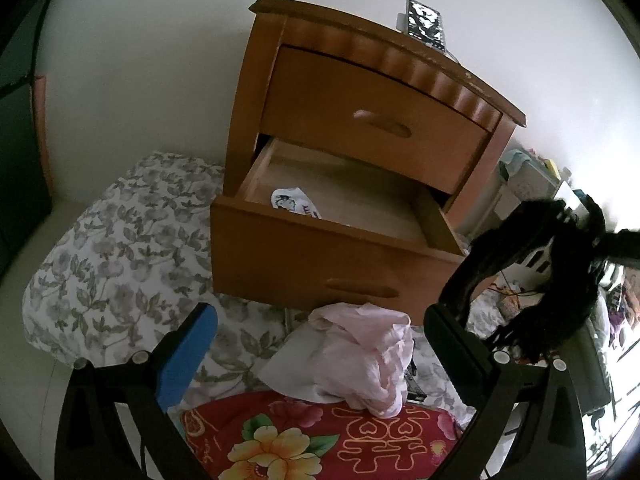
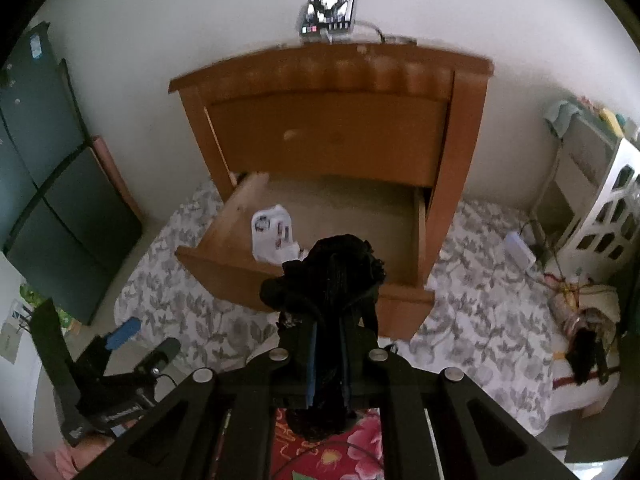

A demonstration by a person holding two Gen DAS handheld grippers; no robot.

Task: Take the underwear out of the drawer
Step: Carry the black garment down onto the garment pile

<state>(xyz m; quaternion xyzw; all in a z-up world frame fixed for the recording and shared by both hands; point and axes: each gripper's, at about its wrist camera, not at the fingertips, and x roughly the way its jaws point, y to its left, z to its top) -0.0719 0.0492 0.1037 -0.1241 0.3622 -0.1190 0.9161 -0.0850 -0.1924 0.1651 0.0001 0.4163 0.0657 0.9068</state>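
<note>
A wooden nightstand [image 1: 372,92] stands on a floral sheet with its lower drawer [image 1: 320,256] pulled out. A white printed garment [image 1: 295,202] lies inside the drawer [image 2: 224,264], also seen as a white printed garment [image 2: 274,236] in the right wrist view. My right gripper [image 2: 330,320] is shut on black underwear [image 2: 332,276], held in front of the drawer; the same black underwear [image 1: 556,276] hangs at the right of the left wrist view. My left gripper [image 1: 320,344] stands open above pink underwear [image 1: 360,356] lying on the bedding.
A red floral quilt [image 1: 320,440] lies at the bottom. A phone on a charger [image 2: 330,4] sits on top of the nightstand. A dark cabinet [image 2: 48,184] is at left, white shelving [image 2: 600,200] and clutter at right. The floral sheet [image 1: 112,256] spreads to the left.
</note>
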